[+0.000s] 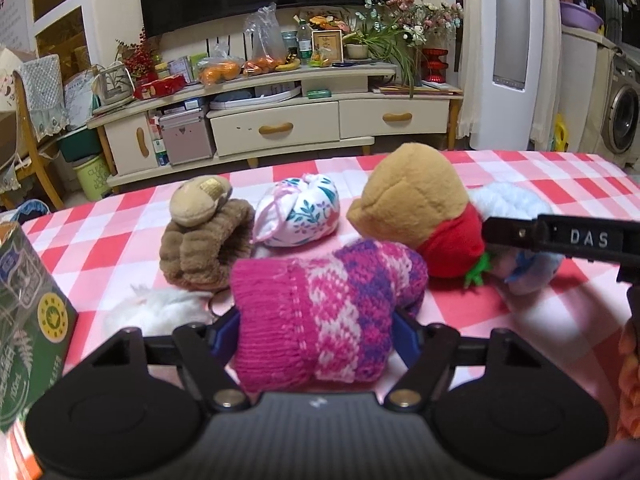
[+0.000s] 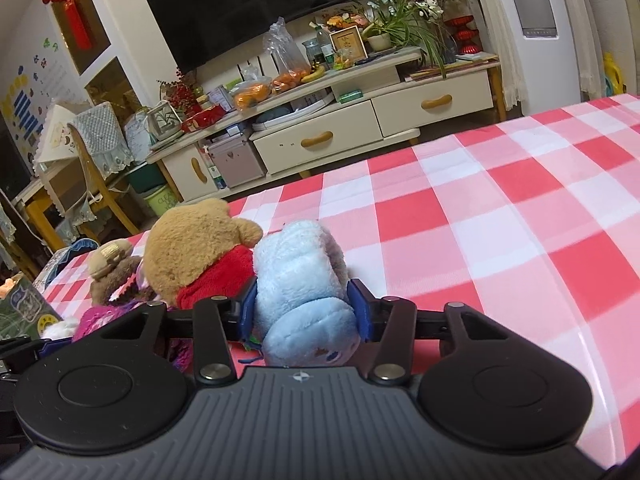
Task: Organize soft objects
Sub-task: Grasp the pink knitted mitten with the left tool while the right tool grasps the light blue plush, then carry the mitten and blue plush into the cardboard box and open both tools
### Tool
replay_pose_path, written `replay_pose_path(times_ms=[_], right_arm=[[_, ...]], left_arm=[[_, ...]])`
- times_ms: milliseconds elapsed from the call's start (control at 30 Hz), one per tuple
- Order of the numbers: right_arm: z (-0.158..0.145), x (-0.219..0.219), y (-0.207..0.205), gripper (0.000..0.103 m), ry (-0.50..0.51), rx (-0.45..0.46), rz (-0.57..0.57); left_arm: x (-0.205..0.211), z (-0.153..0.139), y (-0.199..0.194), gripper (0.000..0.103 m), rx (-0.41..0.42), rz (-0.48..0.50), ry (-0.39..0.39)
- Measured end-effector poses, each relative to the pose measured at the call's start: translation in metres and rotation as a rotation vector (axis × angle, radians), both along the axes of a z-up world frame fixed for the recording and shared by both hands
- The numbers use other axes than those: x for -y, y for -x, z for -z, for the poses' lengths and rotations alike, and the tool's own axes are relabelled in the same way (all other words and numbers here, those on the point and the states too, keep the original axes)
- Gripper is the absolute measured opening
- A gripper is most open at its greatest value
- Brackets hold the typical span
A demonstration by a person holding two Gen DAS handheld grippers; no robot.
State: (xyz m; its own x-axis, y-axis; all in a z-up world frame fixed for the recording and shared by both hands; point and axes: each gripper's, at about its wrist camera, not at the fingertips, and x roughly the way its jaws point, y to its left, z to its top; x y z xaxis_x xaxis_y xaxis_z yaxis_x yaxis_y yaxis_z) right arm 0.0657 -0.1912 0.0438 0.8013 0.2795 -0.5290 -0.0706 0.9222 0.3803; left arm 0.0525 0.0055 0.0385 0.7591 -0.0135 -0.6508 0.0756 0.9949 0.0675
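Note:
A pink and purple knitted mitten (image 1: 328, 312) lies on the red-checked tablecloth (image 2: 500, 220). My left gripper (image 1: 316, 332) is shut on it, with a blue pad against each side. A light blue plush toy (image 2: 300, 280) sits in my right gripper (image 2: 304, 312), which is shut on its middle. That toy leans against a tan bear in a red shirt (image 2: 192, 248). In the left wrist view the bear (image 1: 420, 208) stands just beyond the mitten, and the right gripper's finger (image 1: 560, 236) reaches in from the right edge.
A floral drawstring pouch (image 1: 300, 212), a small brown plush (image 1: 204, 232) and a white fluffy item (image 1: 160, 308) lie behind and left of the mitten. A green carton (image 1: 28, 320) stands at the left edge. Bare cloth spreads to the right of the blue toy.

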Motion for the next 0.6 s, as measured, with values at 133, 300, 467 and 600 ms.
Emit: replay_pose_path(times_ms=[133,300,467,600], right_arm=[[0.0,0.001,0.017,0.058,-0.017,-0.013,0.016],[0.0,-0.003,0.039,0.058,-0.014,-0.031,0.029],[-0.002,-0.009,0.062,0.058,-0.003,-0.042,0.032],[-0.005,-0.013,0.077,0.058,0.011,-0.048,0.036]], left_arm=[[-0.001,-0.001,0.008,0.074,-0.005,0.015,0.025],[-0.006,-0.003,0.019,0.073,-0.021,0.031,0.078],[-0.01,-0.008,0.034,0.072,-0.02,0.051,0.105],[-0.013,-0.012,0.044,0.072,-0.01,0.07,0.12]])
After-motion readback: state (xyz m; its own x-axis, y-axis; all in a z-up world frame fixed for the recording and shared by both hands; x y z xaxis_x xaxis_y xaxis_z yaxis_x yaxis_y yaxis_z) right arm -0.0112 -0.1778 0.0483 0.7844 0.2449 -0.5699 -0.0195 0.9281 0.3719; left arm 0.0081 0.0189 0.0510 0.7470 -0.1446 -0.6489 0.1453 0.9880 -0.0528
